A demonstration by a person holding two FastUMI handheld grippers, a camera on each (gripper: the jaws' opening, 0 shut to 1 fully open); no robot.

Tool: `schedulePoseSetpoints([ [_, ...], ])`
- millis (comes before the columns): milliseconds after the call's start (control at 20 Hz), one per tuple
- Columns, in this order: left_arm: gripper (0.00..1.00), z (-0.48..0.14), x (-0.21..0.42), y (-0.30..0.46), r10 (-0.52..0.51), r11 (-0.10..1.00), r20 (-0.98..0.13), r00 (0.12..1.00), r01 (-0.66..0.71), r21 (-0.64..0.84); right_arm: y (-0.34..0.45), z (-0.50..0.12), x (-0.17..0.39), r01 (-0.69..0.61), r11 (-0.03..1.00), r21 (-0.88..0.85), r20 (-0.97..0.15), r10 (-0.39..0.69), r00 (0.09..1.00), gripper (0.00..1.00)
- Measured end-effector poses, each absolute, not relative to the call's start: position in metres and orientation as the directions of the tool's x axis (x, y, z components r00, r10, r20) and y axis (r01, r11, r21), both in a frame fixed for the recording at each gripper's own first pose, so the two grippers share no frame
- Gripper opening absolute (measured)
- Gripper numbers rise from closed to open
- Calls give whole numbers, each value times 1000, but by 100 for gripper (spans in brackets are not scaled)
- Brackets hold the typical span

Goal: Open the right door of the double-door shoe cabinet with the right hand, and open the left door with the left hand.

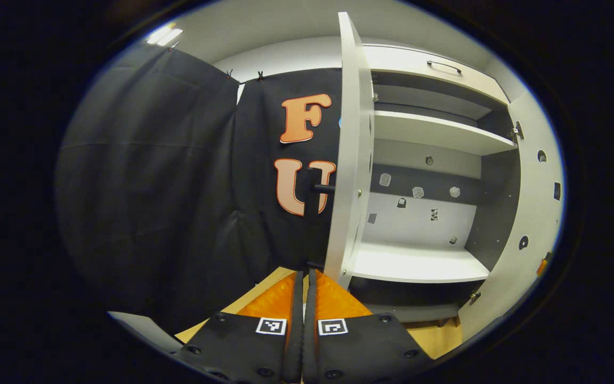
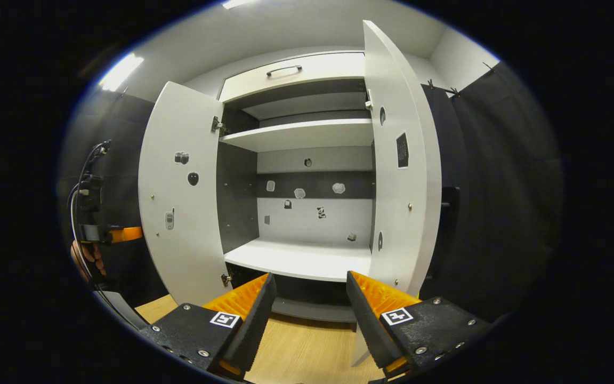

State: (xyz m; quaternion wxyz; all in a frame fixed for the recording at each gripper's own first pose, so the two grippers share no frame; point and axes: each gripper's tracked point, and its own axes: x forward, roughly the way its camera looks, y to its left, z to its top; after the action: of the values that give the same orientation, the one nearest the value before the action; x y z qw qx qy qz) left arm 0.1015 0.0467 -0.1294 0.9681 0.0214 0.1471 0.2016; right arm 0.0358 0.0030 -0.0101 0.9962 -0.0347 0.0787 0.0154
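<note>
While both doors are standing wide open, the shoe cabinet is sitting in the middle of the right gripper view, with its left door and right door swung out. The right gripper is gaping open at the bottom. The left gripper is pressing its fingers together on nothing, just below the left door's edge.

White cabinet, dark lining, pale wood floor

The shoe cabinet has white doors and shelves; its back wall carries a dark grey band between them. Below it, the floor looks light wood-grain, possibly laminate.
</note>
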Motion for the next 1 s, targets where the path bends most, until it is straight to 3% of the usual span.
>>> schedulePoseSetpoints([
  [400, 20, -104, 119, 15, 266, 961, -189, 945, -245, 124, 10, 51, 40, 4, 984, -177, -6, -5, 1000, 81],
  [650, 74, -101, 129, -6, 175, 978, -168, 970, -152, 141, -4, 77, 38, 84, 972, -217, 50, -75, 996, 84],
  [700, 80, -99, 132, -9, 162, 981, -159, 974, -141, 136, -5, 80, 37, 92, 971, -220, 57, -82, 995, 84],
  [1000, 80, -79, 144, -25, 93, 990, -96, 991, -82, 114, -12, 95, 30, 113, 971, -208, 86, -97, 992, 84],
])
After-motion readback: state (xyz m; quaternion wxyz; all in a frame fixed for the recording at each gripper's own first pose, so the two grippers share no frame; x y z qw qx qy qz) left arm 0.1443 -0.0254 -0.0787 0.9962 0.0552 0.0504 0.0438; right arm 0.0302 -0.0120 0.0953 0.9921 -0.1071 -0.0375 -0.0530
